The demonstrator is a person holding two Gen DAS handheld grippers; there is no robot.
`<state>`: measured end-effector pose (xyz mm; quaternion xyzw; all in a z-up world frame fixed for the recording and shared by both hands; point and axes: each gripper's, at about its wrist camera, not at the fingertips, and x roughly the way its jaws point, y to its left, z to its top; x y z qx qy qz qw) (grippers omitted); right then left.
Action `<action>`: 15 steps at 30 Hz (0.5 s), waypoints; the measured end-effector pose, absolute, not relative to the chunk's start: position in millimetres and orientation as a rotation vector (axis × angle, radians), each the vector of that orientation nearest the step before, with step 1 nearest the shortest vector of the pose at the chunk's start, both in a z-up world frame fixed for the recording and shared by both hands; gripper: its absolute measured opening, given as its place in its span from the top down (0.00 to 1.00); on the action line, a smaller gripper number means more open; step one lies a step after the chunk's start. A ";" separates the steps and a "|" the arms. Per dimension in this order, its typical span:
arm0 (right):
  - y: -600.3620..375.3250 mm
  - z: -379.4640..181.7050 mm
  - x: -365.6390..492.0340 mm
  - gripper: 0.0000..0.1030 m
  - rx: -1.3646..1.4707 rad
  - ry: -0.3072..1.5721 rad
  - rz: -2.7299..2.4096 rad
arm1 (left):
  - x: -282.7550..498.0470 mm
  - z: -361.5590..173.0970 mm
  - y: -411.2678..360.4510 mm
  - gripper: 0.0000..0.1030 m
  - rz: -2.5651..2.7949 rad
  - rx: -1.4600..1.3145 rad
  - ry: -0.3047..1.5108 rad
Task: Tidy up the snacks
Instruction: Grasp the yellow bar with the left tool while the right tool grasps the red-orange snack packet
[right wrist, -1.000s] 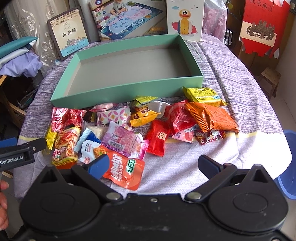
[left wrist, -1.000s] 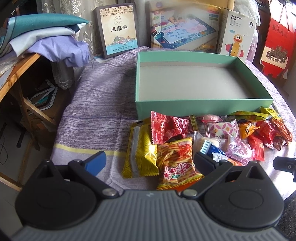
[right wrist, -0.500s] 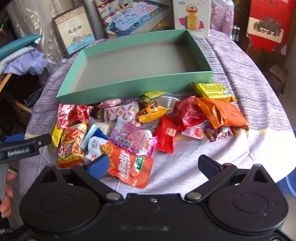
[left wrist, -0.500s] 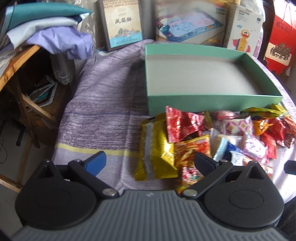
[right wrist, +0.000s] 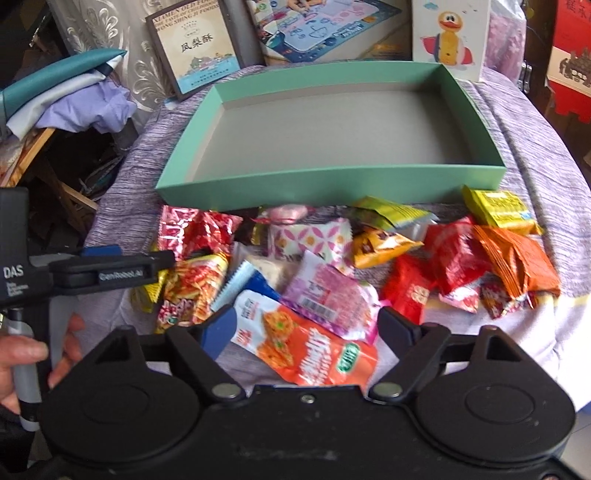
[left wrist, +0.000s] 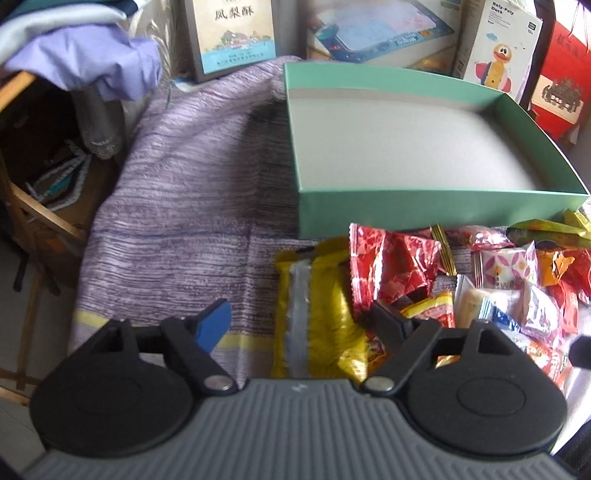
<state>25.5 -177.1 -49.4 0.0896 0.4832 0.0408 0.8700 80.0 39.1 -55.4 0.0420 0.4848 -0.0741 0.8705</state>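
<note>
My left tongs (left wrist: 301, 319) and right tongs (right wrist: 304, 325) spread wide, purple striped tablecloth (left wrist: 177, 221), shallow mint-green cardboard box (right wrist: 332, 182), foil snack packets (right wrist: 328, 291) heaped before it, boxed toys (right wrist: 448, 33) behind.

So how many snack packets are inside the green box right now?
0. The green box holds nothing; every packet lies on the cloth in front of it, like the yellow packet and the orange packet.

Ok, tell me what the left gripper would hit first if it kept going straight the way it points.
Probably the yellow packet: it lies between the open jaws of the left gripper, just ahead. Beyond it stands the green box. Depth is unclear, so the gripper might pass above the packet.
</note>
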 end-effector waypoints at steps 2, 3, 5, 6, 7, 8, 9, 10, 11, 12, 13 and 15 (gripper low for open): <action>-168.6 -50.2 33.9 0.29 0.183 1.021 0.117 | 77.4 -58.6 48.8 0.20 -0.159 0.070 1.014; -163.1 -50.9 37.5 0.29 0.179 1.025 0.131 | 75.6 -60.7 54.1 0.19 -0.155 0.063 1.018; -147.1 -52.3 44.6 0.31 0.160 1.032 0.170 | 72.7 -65.3 64.9 0.18 -0.136 0.056 1.034; -138.4 -52.5 47.8 0.32 0.151 1.037 0.190 | 71.4 -67.6 71.3 0.17 -0.136 0.044 1.038; -128.5 -54.6 50.6 0.32 0.141 1.042 0.212 | 70.1 -69.2 76.9 0.16 -0.137 0.029 1.041; -120.2 -56.5 54.5 0.32 0.133 1.047 0.227 | 68.6 -70.1 81.9 0.16 -0.134 0.017 1.044; -110.3 -59.1 58.7 0.32 0.122 1.056 0.243 | 67.5 -70.2 85.9 0.15 -0.127 0.010 1.043; -102.4 -61.5 62.5 0.32 0.112 1.064 0.254 | 66.9 -70.0 89.9 0.15 -0.119 0.007 1.040; -94.8 -63.8 66.1 0.32 0.101 1.071 0.262 | 67.1 -69.7 95.1 0.14 -0.110 0.006 1.038; -88.0 -66.4 69.8 0.32 0.089 1.078 0.265 | 67.0 -69.5 98.1 0.13 -0.104 0.007 1.038; -81.7 -69.3 73.1 0.32 0.081 1.085 0.266 | 67.2 -69.5 101.0 0.12 -0.100 0.006 1.039; -71.8 -74.4 78.0 0.32 0.070 1.093 0.269 | 67.4 -69.6 105.7 0.12 -0.102 0.004 1.042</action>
